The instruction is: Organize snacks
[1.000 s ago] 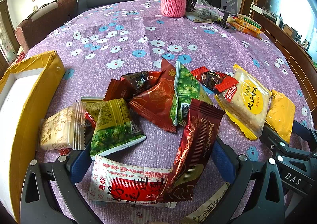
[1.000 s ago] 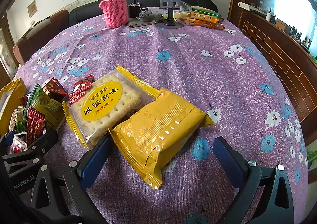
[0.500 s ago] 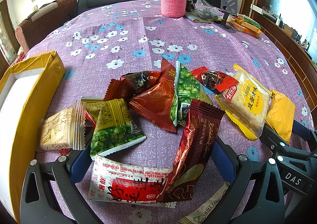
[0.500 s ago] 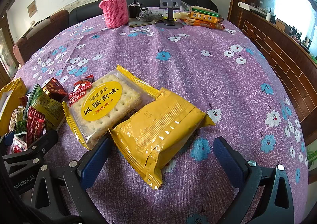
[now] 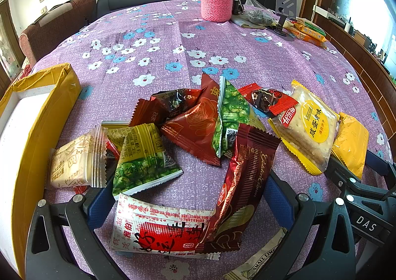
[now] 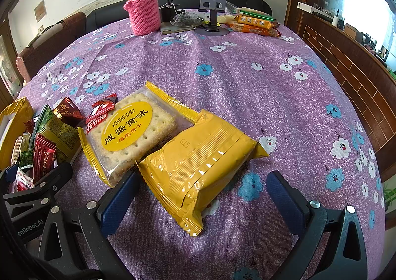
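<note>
Snack pile [image 5: 198, 136] sits on the purple cloth [image 5: 173, 40], just right of the yellow box [image 5: 42, 116], the likely bin. Left gripper [image 5: 188, 196] has its fingers spread wide around the near edge of the pile, holding nothing; a red-white pack [image 5: 158, 233] and a dark red bar [image 5: 245, 181] lie between them. Right gripper [image 6: 201, 196] is also spread, empty, straddling the yellow pack [image 6: 200, 158] on the pile's far side from the box.

Risks: the left gap covers two overlapping packs, so closing could grab both or pinch just a foil edge and slip. The yellow pack lies touching the cracker pack [image 6: 128, 131]; the left finger [image 6: 118, 205] may catch or drag it.

The left view shows the box's white inside and the whole pile. The right view shows only the box's corner, but the yellow pack's seam and far-side packs [image 6: 255, 24] clearly.
</note>
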Motion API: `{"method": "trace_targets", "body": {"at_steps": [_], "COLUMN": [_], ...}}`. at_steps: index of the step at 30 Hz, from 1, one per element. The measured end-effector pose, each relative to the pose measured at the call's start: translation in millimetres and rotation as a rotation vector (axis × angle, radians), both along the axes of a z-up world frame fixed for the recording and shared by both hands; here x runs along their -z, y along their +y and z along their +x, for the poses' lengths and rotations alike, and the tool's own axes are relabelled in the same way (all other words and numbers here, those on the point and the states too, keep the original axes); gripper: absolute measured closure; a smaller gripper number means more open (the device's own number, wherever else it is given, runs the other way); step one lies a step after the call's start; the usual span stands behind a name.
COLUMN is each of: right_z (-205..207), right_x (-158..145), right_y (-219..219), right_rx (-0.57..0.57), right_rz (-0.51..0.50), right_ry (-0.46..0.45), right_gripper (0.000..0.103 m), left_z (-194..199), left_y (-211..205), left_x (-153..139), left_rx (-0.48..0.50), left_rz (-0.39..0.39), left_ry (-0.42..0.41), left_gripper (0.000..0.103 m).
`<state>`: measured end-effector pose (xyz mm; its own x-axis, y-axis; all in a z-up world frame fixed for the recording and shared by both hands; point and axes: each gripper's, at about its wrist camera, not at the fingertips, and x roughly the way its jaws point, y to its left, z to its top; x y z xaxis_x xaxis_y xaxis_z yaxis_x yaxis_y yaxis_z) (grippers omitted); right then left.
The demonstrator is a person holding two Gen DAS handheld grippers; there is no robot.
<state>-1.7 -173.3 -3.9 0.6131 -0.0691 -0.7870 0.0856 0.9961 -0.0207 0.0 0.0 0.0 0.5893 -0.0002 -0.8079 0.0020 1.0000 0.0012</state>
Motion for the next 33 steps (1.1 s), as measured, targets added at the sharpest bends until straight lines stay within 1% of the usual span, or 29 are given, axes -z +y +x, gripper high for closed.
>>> {"method": "trace_targets", "body": {"at_steps": [5, 11, 21, 23, 25, 29, 33], "right_z": [0.0, 0.1, 0.1, 0.1, 0.1, 0.1, 0.1], "right_x": [-0.2, -0.7, -0.7, -0.7, -0.7, -0.6, -0.6], "right_y": [0.0, 0.0, 0.1, 0.2, 0.2, 0.1, 0.1], "right_rx": [0.0, 0.0, 0.0, 0.0, 0.0, 0.0, 0.0], "right_rz": [0.0, 0.0, 0.0, 0.0, 0.0, 0.0, 0.0], "right_ry": [0.0, 0.0, 0.001, 0.001, 0.001, 0.001, 0.001], "right_gripper": [0.0, 0.0, 0.0, 0.0, 0.0, 0.0, 0.0], "left_z": [-0.2, -7.8, -8.5, -5.3, -5.9, -20.6, -35.8], "left_y": [0.1, -5.6, -5.2, -3.8, -3.2, -2.8, -3.2], "left_x": [0.0, -1.1, -1.8, -0.6, -1.4, -1.2, -1.5], "left_rx": [0.005, 0.046, 0.036, 0.043, 0.065, 0.117, 0.132], "left_rz": [-0.001, 0.0, -0.003, 0.0, -0.001, -0.003, -0.003], "left_ry": [0.0, 0.003, 0.005, 0.016, 0.045, 0.058, 0.05], "left_gripper": [0.0, 0.0, 0.0, 0.0, 0.0, 0.0, 0.0]}}
